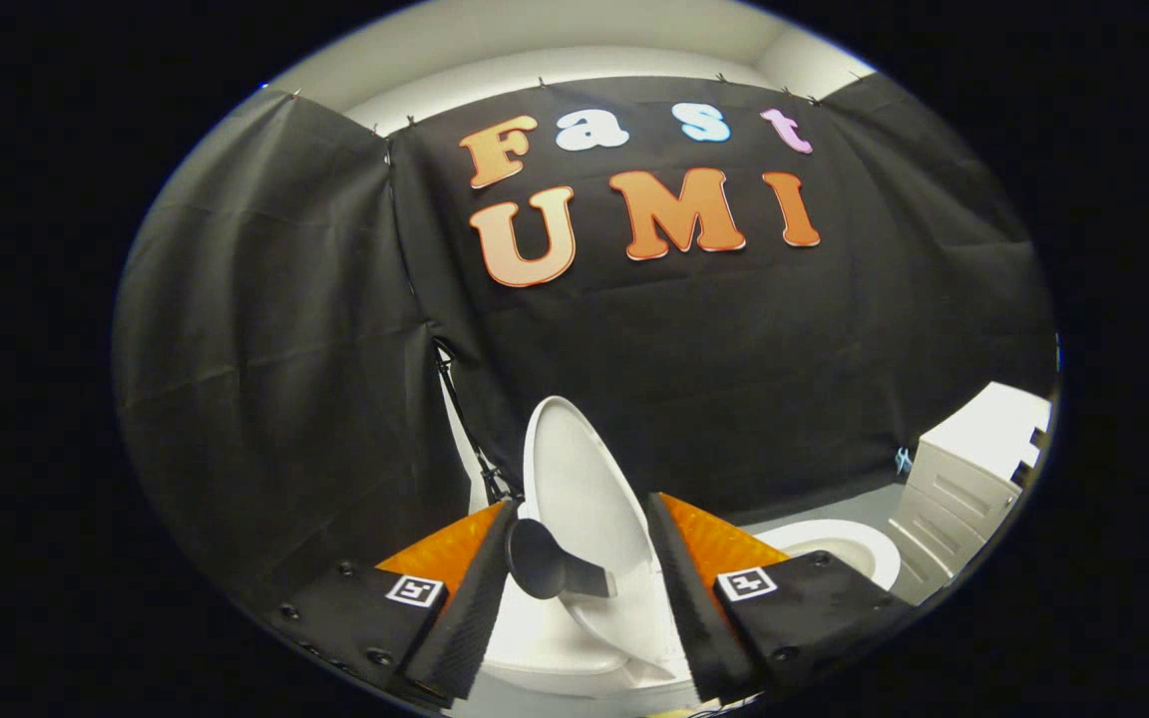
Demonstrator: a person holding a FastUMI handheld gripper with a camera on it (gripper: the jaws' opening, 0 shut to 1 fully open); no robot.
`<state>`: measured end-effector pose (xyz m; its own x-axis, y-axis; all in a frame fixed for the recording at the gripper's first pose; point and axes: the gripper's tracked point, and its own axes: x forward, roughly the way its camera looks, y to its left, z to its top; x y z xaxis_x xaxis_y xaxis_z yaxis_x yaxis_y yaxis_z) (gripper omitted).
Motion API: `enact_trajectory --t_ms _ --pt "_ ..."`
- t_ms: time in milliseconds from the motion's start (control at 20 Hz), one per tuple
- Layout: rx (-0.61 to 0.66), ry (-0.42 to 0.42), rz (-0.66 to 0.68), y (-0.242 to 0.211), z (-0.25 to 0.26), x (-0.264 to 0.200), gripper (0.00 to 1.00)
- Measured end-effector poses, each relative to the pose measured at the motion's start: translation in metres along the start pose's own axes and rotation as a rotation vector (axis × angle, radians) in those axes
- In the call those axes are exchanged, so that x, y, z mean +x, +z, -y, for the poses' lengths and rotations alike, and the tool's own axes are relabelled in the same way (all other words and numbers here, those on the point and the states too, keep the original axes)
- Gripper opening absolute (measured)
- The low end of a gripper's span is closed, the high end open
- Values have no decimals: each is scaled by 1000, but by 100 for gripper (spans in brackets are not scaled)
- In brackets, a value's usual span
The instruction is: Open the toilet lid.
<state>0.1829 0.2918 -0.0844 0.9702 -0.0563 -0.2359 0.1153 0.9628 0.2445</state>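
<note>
1. Lid (584,499) of the toilet stands raised, nearly upright and leaning a little, its pale inner face turned toward the camera; it rises between the two fingers and reaches well above their tips.
2. Nearest to the camera, the gripper (579,524) has its fingers (470,598) spread apart, one on each side of the lid. Neither finger clearly presses on it, so the gripper holds nothing.
3. The gripper points forward and slightly downward at the lid, its black finger strips and orange backing running up on both sides of it.
4. A dark knob (540,568) juts out just in front of the lid, beside the left finger; whether it is fixed to the lid cannot be told.
5. Below the lid lies the white toilet seat (545,648).
6. Right of the lid, past the right finger, the bowl rim (834,543) shows.
7. Farther right of the lid stands a white cabinet (973,479) with drawers.
8. Behind the lid hangs the black cloth wall (265,349).
</note>
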Motion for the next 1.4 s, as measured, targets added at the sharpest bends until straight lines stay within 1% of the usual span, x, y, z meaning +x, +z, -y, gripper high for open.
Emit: enact_trajectory --t_ms 50,200,250,400,500,650,950,1200,1400 --pt "-15 2 4 4 1 -4 88" --pt "-46 11 24 15 5 -20 88" --pt "-41 19 35 19 5 -22 90" --pt "-36 -26 76 36 31 -37 95" --pt "-35 -34 109 49 47 -48 99" --pt "-31 -15 147 70 64 -56 99" --pt "-38 10 191 98 101 -76 99" --pt "-67 7 182 98 127 -83 99" --pt "-15 30 198 99 136 -83 99"
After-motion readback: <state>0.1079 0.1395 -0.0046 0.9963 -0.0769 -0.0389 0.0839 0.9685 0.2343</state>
